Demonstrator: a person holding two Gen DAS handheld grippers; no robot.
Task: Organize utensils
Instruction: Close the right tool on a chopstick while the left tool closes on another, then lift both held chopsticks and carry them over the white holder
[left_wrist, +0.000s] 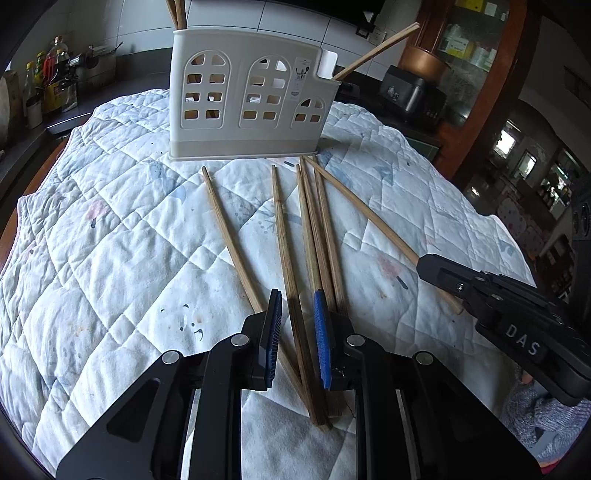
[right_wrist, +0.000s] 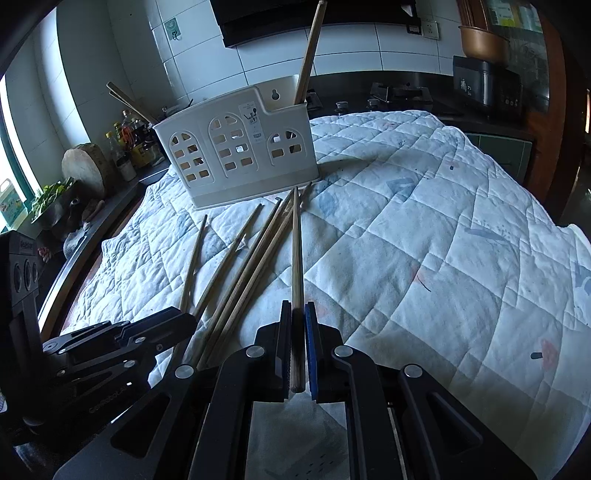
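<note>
A beige utensil holder (left_wrist: 251, 99) with arched window cut-outs stands on the quilt; it also shows in the right wrist view (right_wrist: 236, 158). Chopsticks stand in it at its left end (left_wrist: 177, 14) and its right end (left_wrist: 376, 50). Several wooden chopsticks (left_wrist: 314, 236) lie loose in front of it. My left gripper (left_wrist: 297, 306) is open, its jaws either side of one lying chopstick (left_wrist: 284, 251). My right gripper (right_wrist: 298, 325) is shut on a single chopstick (right_wrist: 296, 258) that points toward the holder; this gripper also shows in the left wrist view (left_wrist: 436, 269).
A white quilted cloth (left_wrist: 110, 240) covers the table. Bottles and jars (left_wrist: 51, 81) stand on the dark counter at the back left. A black appliance (left_wrist: 413, 92) sits at the back right. The left gripper's body (right_wrist: 110, 343) is close to the right gripper's left side.
</note>
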